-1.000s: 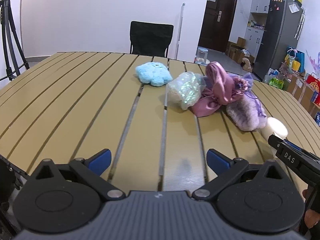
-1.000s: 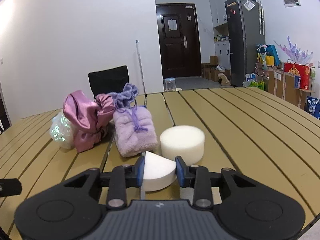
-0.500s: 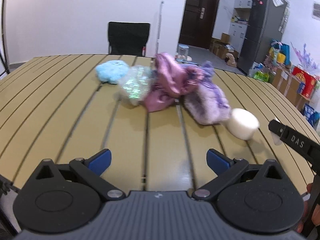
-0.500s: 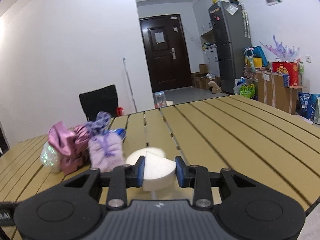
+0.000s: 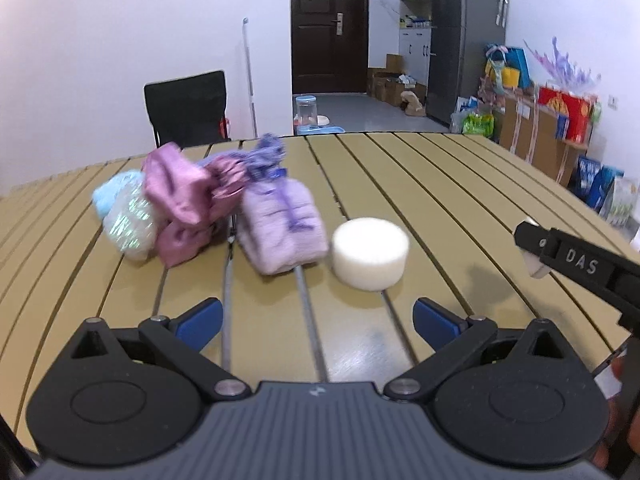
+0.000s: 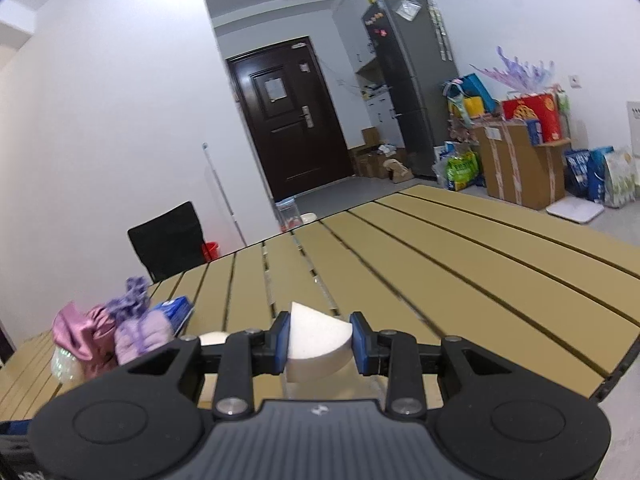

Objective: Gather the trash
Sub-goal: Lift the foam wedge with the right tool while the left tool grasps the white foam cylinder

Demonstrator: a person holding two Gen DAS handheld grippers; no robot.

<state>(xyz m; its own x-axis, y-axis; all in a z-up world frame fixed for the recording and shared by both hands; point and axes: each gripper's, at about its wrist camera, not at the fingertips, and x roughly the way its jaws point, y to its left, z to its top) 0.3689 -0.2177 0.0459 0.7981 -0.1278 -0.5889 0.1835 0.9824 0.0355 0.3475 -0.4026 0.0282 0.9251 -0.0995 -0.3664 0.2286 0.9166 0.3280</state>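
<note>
A: Item one, the right gripper: status?

B: Clamped on a white foam wedge, a pad pressing each flat side. A second ago the wedge sat low over the slatted table right beside the foam cylinder; now it is lifted clear, and the view has tipped up toward the door and fridge. From the left wrist camera the wedge shows only as a sliver behind the right tool's black finger.

A: Meaning for the job?

B: One piece of trash picked, I'd judge, and in transit. The cylinder rests on the table, not yet collected.

A: Item two, the left gripper?

B: Fingers spread wide, nothing between them. Its view has swung rightward over the last second, so the cylinder now lies just ahead of the open gap (a likely next pick, though that is a guess).

A: Containers?

B: No bin or trash bag visible in either view. On the table: a pink satin pouch, a fuzzy lilac drawstring pouch, an iridescent pouch, all touching in a cluster; contents cannot be seen. A pale blue plush peeks out behind them.
</note>
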